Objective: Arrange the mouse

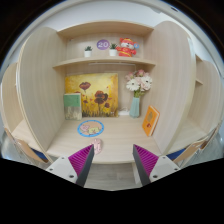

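A small pale pink mouse (94, 145) lies on the light wooden desk (120, 138), just ahead of my left finger's tip. A round blue mat (91, 128) lies on the desk beyond the mouse. My gripper (113, 152) is open and empty. Its two magenta pads stand wide apart over the desk's front edge, and nothing is between them.
The desk sits in a hutch with side walls. At the back are a flower painting (92, 95), a vase of flowers (137, 98) and an orange book (150, 121) leaning to the right. The upper shelf holds a small plant (87, 49), a clock (103, 45) and a red toy (126, 46).
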Motion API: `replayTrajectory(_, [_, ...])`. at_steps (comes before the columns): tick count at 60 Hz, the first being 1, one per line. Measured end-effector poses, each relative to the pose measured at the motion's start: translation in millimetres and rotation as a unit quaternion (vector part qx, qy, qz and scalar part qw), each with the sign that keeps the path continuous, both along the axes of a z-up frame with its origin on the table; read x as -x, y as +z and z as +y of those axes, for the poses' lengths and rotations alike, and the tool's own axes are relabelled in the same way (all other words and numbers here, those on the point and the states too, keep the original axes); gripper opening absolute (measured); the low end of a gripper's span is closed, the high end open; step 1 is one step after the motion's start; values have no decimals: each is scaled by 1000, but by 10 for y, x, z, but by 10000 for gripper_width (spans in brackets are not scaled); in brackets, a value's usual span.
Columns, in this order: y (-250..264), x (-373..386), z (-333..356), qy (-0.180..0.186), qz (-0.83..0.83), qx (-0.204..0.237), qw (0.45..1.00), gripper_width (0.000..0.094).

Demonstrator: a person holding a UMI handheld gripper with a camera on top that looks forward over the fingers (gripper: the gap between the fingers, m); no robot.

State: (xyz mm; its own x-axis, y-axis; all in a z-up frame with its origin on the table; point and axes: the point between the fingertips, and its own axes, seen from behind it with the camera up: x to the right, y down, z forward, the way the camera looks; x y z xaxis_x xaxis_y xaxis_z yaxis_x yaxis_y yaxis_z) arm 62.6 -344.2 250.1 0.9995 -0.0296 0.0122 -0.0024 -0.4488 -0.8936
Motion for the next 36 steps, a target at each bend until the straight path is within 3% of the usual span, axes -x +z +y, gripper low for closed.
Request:
replayTrajectory(7, [-253,96,-40,12,-1,13,1000,767])
replayTrajectory(24, [-1484,703,-57,70,8,90,993,771])
replayTrajectory(36, [-2134,879,528,67,4,125,990,777])
